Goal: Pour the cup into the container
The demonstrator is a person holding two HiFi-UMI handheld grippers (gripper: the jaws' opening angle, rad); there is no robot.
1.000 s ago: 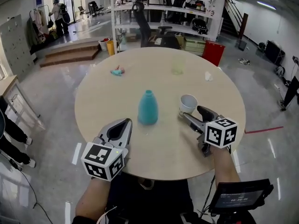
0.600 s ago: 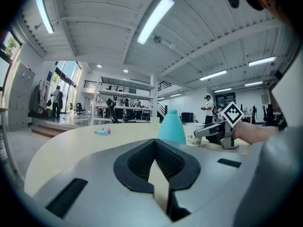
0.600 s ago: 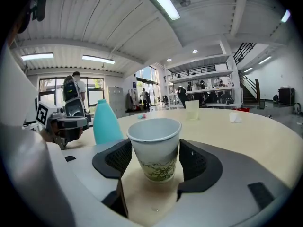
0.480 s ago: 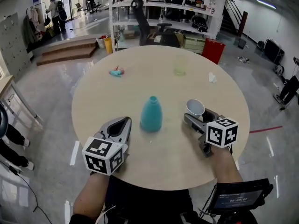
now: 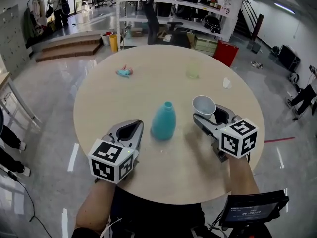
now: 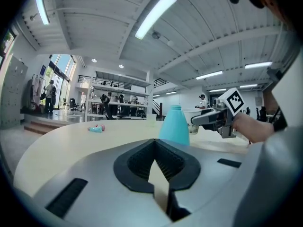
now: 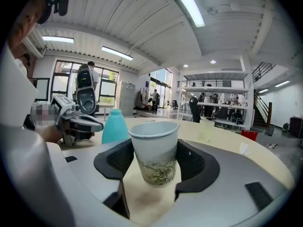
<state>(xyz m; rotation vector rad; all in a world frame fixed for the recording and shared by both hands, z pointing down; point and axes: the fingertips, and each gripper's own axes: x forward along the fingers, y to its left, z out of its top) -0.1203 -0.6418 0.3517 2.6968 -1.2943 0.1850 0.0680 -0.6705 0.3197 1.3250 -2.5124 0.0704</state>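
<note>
A white paper cup (image 5: 204, 104) with a green leaf print (image 7: 155, 150) sits between the jaws of my right gripper (image 5: 212, 116), lifted just above the round table (image 5: 168, 170). The pads press on the cup's sides as the jaws are closing a little more on it. The teal bottle-shaped container (image 5: 164, 121) stands upright at the table's middle, to the left of the cup and apart from it. It also shows in the left gripper view as the container (image 6: 174, 125). My left gripper (image 5: 130, 132) rests low near the table's front left, shut with nothing in it.
A pale green cup (image 5: 192, 71), a small teal and pink toy (image 5: 124, 72) and a white crumpled scrap (image 5: 227, 83) lie at the table's far side. A tablet screen (image 5: 252, 208) hangs below my right arm. Shelves and steps stand beyond the table.
The right gripper has risen with the cup, which now tips slightly and hangs off the table, a bit nearer the teal container. The left gripper has stayed put.
</note>
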